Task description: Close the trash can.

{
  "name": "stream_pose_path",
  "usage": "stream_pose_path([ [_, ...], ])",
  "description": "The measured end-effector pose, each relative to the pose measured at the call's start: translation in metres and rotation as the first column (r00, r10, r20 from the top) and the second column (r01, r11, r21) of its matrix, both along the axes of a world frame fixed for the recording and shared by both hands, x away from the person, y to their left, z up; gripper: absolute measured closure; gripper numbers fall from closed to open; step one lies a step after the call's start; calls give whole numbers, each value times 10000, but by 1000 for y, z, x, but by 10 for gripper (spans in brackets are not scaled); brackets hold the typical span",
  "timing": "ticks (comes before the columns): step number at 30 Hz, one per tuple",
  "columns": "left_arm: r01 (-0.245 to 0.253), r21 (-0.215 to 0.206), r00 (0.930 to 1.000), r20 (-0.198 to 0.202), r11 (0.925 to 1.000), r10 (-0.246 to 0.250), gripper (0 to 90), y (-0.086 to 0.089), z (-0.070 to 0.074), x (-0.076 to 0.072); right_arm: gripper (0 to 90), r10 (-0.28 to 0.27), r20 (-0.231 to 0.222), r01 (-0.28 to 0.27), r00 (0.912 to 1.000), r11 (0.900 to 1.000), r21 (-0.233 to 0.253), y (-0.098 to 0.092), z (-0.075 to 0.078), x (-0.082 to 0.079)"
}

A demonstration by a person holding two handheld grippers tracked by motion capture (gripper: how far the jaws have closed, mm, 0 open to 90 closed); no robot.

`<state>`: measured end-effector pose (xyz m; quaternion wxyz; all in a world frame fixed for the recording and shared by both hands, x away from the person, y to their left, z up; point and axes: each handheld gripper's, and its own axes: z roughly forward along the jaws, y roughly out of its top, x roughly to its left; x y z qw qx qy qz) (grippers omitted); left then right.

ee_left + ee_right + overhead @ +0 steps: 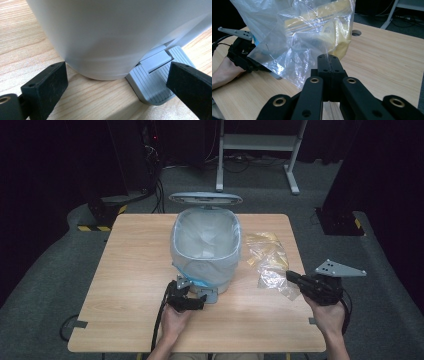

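Note:
A white pedal bin (205, 265) lined with a clear bag stands mid-table, its lid (205, 197) raised at the back. My left gripper (199, 301) sits open at the bin's foot. In the left gripper view, the left gripper (117, 87) has one jaw beside the bin wall (112, 37) and the other over the grey ribbed pedal (155, 82). My right gripper (290, 275) is shut on a corner of a clear plastic bag (272, 279). In the right gripper view, the right gripper (329, 58) holds the clear bag (294, 57) lifted off the table.
A crumpled yellow bag (265, 247) lies right of the bin, and the yellow bag (339, 32) shows behind the clear one. A cable hole (356, 32) sits in the tabletop. A desk frame (257, 150) and dark stands surround the table (130, 270).

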<state>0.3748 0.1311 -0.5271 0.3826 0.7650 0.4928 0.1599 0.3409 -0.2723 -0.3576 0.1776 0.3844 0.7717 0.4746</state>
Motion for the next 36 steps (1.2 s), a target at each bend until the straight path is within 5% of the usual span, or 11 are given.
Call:
stream_pose_path([
  [36, -4, -6, 10000, 4, 10000, 4, 38, 0, 0, 0, 900, 767, 278, -771, 9967, 9969, 139, 15, 38, 12],
])
